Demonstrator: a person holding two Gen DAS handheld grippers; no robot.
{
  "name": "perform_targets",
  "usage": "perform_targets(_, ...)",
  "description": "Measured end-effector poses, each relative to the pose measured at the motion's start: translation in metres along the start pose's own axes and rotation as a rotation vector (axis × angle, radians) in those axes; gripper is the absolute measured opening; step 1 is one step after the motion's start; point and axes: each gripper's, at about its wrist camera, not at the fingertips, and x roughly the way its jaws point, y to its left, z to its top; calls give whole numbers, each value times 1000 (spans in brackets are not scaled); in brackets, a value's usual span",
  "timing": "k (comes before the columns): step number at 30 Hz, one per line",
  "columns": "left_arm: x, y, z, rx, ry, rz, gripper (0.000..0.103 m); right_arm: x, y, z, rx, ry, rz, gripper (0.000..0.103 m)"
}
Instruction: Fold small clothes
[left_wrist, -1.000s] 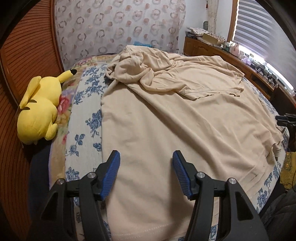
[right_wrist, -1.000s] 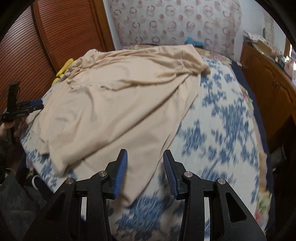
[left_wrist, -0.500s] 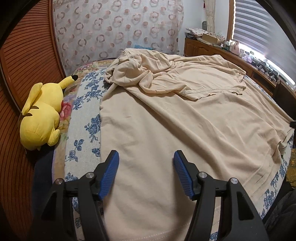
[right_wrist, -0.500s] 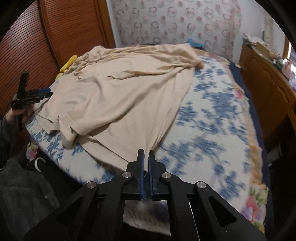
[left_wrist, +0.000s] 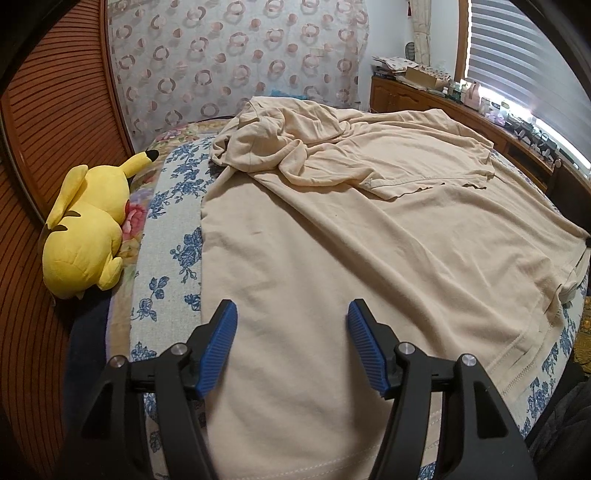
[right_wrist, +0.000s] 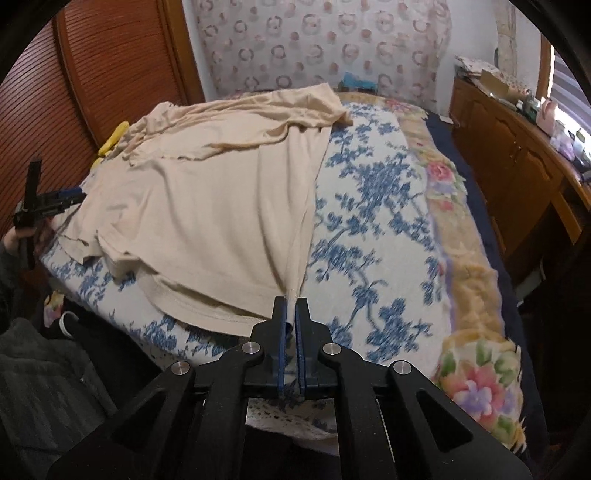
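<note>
So we've got a big beige cotton T-shirt (left_wrist: 332, 266) spread across the bed's blue-floral white quilt (right_wrist: 376, 229), hem end toward us, with the top part bunched into a rumpled heap up near the headboard side. One sleeve is folded back over the body of the shirt.

Our right gripper (right_wrist: 290, 314) has its blue ribbed jaws pressed together on a pinch of the shirt's hem corner, right at the edge where the fabric meets the quilt. You can see the cloth pulled into a tight ridge running up from the pinch.

Our left gripper (left_wrist: 291, 325) hangs over the lower part of the shirt, near its side edge, with the jaws wide apart and nothing between them. In the right wrist view it shows up at the far left side of the bed, just beside the shirt's edge.

Off to the left of the shirt there's a yellow plush Pikachu toy (left_wrist: 85, 236) lying on the quilt against the reddish slatted wooden doors (left_wrist: 48, 122). A wooden dresser (right_wrist: 517, 162) runs along the window side.
</note>
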Motion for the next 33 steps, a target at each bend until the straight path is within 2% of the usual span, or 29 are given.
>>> perform_targets(4,-2,4,5,-31,34,-1,63,-8,-10,22,10,-51,-34,19)
perform_targets(8,-13,4,19,-45,-26,-9,63,-1,-17,52,2,-103,-60,30)
perform_targets(14,-11,4,57,-50,-72,-1,63,33,-17,104,8,-153,-20,39)
perform_targets(19,6,8,88,-82,-76,-35,55,71,-12,139,-27,-133,-10,44)
perform_targets(23,30,15,107,-98,-45,-35,51,95,-18,159,-26,-98,-17,44)
perform_targets(27,51,22,119,-105,-14,-29,51,119,-31,175,-8,-56,-33,49)
perform_targets(33,78,31,132,-121,25,-15,51,153,-51,196,44,6,-28,50)
